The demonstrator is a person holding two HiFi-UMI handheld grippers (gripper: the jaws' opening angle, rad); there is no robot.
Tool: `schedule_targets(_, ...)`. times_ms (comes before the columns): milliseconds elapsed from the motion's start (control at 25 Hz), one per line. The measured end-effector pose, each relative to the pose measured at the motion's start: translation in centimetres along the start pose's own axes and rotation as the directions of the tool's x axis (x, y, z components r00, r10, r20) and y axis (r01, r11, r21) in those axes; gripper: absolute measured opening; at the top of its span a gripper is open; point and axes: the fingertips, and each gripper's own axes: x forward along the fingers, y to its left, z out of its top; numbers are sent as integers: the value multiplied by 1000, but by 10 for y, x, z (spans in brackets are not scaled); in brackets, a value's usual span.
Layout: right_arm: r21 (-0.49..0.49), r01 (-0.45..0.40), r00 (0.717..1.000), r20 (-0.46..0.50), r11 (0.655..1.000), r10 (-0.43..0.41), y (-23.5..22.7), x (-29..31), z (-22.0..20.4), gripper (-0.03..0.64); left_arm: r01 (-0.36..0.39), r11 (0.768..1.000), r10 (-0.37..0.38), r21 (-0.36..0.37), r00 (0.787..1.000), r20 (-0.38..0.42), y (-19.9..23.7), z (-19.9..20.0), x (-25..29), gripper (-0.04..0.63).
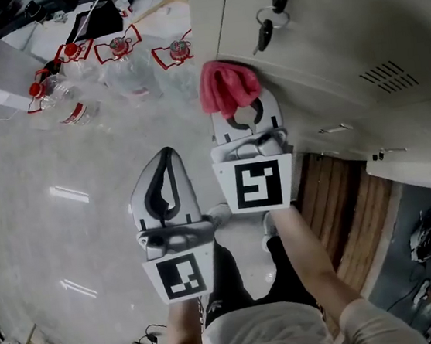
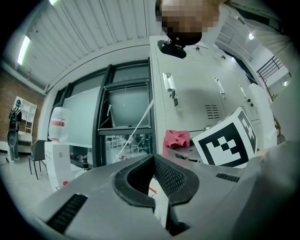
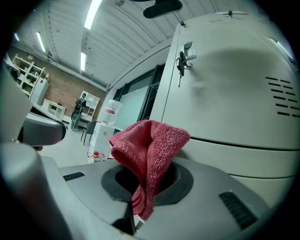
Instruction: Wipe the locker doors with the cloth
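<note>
Beyond the fingers of our right gripper [image 1: 244,111], clamped on the red cloth [image 1: 228,84], the locker doors [image 1: 353,26] seemingly await wiping; our left gripper [image 1: 166,154] idles, fingers pressed together, empty.

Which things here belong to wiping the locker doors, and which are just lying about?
Job: cloth, right gripper clamped on it, locker door.
Lying about: plastic bottles, hanging keys, left gripper shut and empty.

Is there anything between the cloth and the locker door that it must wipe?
Nothing visible. The cloth, clamped in the right hand-held gripper, is beside the edge of the door, with only open space between them. The keys hang from the lock higher on the door, outside that gap.
</note>
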Motion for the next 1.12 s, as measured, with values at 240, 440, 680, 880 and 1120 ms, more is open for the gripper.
schedule_targets(240,14,15,1000,-6,1000,-15,-18,-17,-4,31,14,1000,-14,4,1000,2,-15,1,7,17)
schedule_targets(440,21,63,998,-12,998,-62,-54,-49,-16,31,45,999,-45,8,999,25,-46,9,19,17)
schedule_targets(680,66,162,987,-23,985,-160,-100,-91,-35,31,99,995,-99,-8,995,35,-92,11,28,17)
schedule_targets(880,92,265,964,-37,960,-263,-143,-129,-56,31,154,988,-153,-18,988,28,-130,5,33,17)
schedule_targets(1120,96,334,942,-68,938,-329,-174,-161,-74,31,187,982,-186,-22,982,27,-159,2,33,17)
